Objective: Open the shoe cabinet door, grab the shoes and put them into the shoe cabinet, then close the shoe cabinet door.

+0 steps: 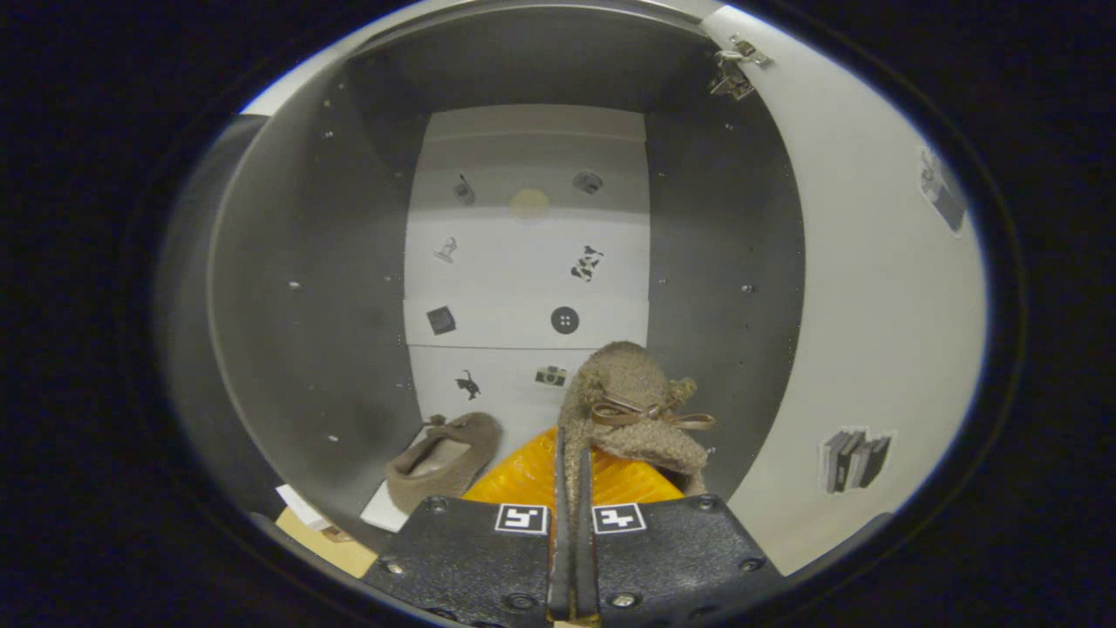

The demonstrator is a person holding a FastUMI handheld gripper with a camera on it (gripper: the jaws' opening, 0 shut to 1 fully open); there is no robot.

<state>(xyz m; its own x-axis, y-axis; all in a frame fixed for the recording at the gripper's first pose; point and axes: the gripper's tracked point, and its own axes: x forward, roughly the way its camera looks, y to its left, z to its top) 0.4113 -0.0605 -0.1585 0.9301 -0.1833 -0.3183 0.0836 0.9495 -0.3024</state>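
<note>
My gripper [573, 453] is shut on the rim of a brown fleece shoe [635, 397] with a ribbon bow, which hangs just ahead of the orange fingers [523, 475]. The shoe is held inside the open shoe cabinet [323, 288], between its grey side walls. A second brown shoe [443, 458] lies on the cabinet floor to the left of the fingers, its opening facing up. The white cabinet door [872, 288] stands swung open on the right, hung on a metal hinge [734, 70] at the top.
The cabinet's white back panel [527, 288] carries several small picture stickers. The open door bears a book sticker [854, 460] and another sticker higher up. A bit of tan floor and a white sheet [323, 532] show below the cabinet's left wall.
</note>
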